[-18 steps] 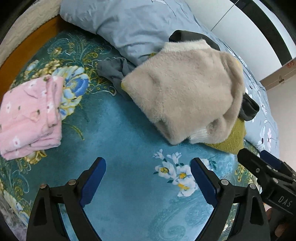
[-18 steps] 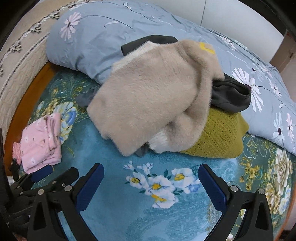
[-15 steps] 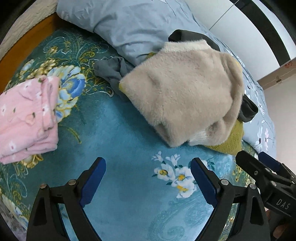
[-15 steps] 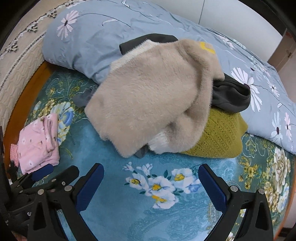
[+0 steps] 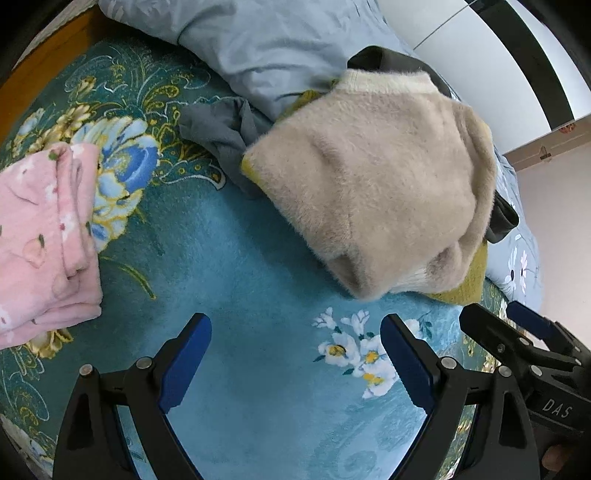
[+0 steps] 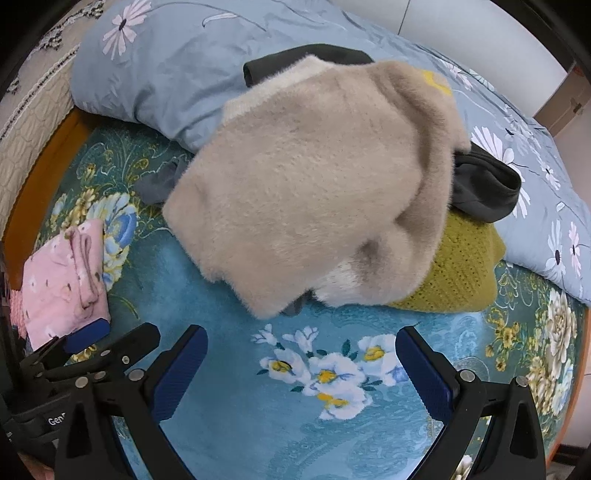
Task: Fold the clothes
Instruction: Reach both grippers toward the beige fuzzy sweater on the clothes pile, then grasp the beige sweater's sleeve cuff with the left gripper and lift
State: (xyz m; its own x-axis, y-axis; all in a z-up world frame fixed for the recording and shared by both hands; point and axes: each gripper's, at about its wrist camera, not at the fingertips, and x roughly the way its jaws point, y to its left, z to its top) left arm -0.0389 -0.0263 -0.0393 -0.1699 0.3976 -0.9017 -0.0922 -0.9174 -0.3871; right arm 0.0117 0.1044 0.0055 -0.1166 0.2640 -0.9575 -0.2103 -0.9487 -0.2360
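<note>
A fluffy beige sweater [image 5: 373,188] lies on top of a clothes pile on the teal floral bedspread [image 5: 236,266]; it also shows in the right wrist view [image 6: 314,184]. Under it lie an olive knit garment [image 6: 458,273], a dark grey garment [image 6: 484,184] and a grey cloth [image 5: 221,133]. A folded pink floral garment [image 5: 40,236] lies at the left, also seen in the right wrist view [image 6: 62,284]. My left gripper [image 5: 295,354] is open and empty above the bedspread, short of the sweater. My right gripper [image 6: 301,369] is open and empty, close to the sweater's near edge.
A light blue floral duvet [image 6: 166,70] is bunched behind the pile. The wooden bed frame [image 6: 40,173] runs along the left. A white wall [image 6: 461,26] stands beyond the bed.
Both grippers have moved forward toward the clothes pile, so the beige sweater looks larger and closer. Both stay open.
</note>
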